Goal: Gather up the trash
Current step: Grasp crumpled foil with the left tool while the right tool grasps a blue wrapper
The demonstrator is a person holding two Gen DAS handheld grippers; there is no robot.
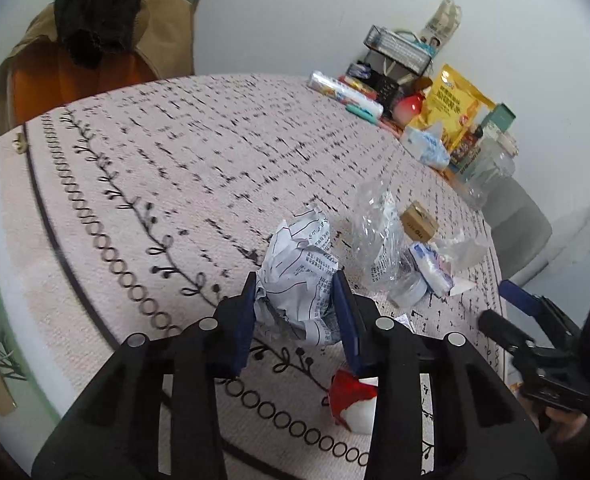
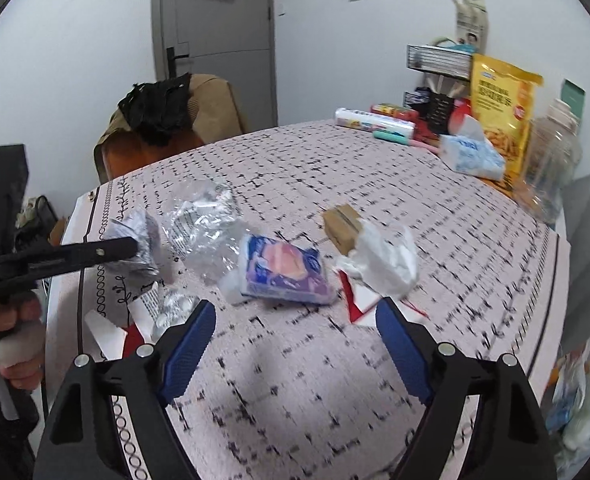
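Observation:
My left gripper (image 1: 297, 284) is shut on a crumpled ball of printed paper (image 1: 301, 272), just above the tablecloth; it also shows in the right wrist view (image 2: 141, 240). My right gripper (image 2: 295, 312) is open and empty, a little short of a blue and pink tissue pack (image 2: 283, 266). Beside the pack lie crumpled clear plastic (image 2: 205, 220), a white crumpled wrapper (image 2: 387, 258), a small brown box (image 2: 341, 226) and a red and white scrap (image 2: 359, 304). Another red and white scrap (image 1: 353, 400) lies under my left gripper.
The table (image 2: 335, 360) has a pink patterned cloth. At its far right stand a yellow snack bag (image 2: 499, 108), a tissue pack (image 2: 471, 152), a clear jar (image 2: 551, 156), a black rack (image 2: 439, 60) and boxes. A chair with dark clothes (image 2: 163, 112) stands behind.

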